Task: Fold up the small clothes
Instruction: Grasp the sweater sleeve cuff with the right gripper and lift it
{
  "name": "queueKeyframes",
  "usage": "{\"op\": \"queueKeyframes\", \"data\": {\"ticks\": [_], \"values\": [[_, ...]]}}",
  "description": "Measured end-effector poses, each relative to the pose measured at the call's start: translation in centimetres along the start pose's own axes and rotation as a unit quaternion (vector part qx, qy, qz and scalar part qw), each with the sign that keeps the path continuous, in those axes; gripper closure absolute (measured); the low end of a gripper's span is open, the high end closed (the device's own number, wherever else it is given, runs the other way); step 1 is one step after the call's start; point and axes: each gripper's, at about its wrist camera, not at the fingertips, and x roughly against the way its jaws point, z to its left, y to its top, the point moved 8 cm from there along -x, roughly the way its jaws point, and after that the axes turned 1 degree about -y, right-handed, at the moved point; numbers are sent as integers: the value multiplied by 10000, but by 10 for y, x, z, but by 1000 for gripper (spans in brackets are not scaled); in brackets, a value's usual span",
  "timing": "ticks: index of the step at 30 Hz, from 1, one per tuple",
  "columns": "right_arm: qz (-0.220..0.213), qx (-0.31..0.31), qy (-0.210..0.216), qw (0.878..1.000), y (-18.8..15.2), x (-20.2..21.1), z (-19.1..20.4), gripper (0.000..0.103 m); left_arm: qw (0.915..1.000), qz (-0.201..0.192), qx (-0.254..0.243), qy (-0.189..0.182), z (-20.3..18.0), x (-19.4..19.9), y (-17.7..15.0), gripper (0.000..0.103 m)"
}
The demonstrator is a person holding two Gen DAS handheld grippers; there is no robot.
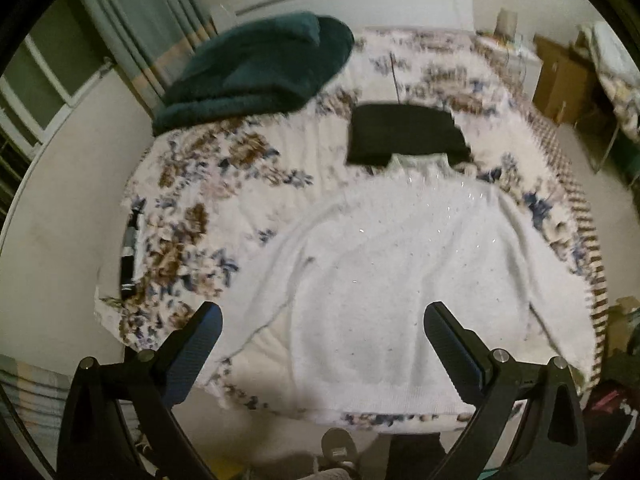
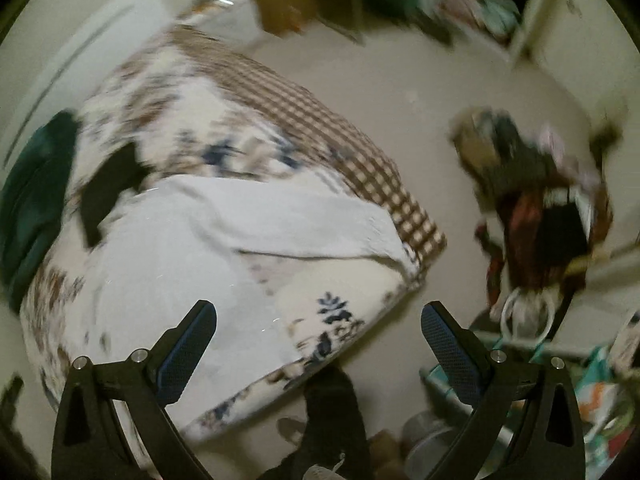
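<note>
Lying flat: white knit sweater (image 1: 384, 264), possibly sequinned; both tongs (image 1: 322, 322) (image 2: 319, 320) agape.

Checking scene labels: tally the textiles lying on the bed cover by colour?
White: 1, the white sweater, spread flat.
Black: 1, the black garment, folded, at the sweater's collar.
Dark teal: 1, the teal blanket, at the far left corner.
Total: 3.
Left gripper and right gripper are both open, holding nothing.
</note>
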Motion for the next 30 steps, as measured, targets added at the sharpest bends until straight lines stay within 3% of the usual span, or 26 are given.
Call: {"op": "queueKeyframes", "data": {"ticks": [5, 10, 15, 17, 20, 21, 22, 23, 24, 26, 30], "values": [[568, -965, -243, 9934, 32, -152, -69, 5, 9997, 218, -118, 70, -55, -86, 9, 0], [1214, -2041, -166, 9713, 28, -282, -112, 10, 9975, 692, 12, 171, -94, -165, 0, 0], [1434, -3389, 403, 9290, 7, -332, -139, 10, 9944, 1045, -63, 114, -128, -214, -14, 0], [1445, -3887, 762, 9068, 4, -347, -142, 10, 9934, 1122, -221, 51, -143, -229, -20, 0], [1511, -4216, 1010, 8884, 1, -364, -137, 13, 9923, 1169, -407, 26, -159, -245, -26, 0], [1499, -4228, 1075, 8873, 3, -367, -134, 28, 9918, 1193, -447, 27, -162, -250, -28, 0], [1527, -4109, 950, 8938, 5, -370, -129, 45, 9914, 1221, -465, 32, -164, -252, -28, 0], [1461, -4006, 787, 9011, 8, -369, -128, 55, 9911, 1246, -468, 31, -165, -254, -29, 0], [1304, -3907, 693, 9086, 13, -364, -125, 83, 9912, 1250, -446, 14, -165, -255, -28, 0], [918, -3556, 446, 9291, 31, -346, -119, 87, 9918, 1205, -435, 5, -164, -253, -24, 0], [-120, -3012, -149, 9534, 79, -297, -123, 88, 9933, 1029, -532, -22, -168, -248, -15, 0]]}}
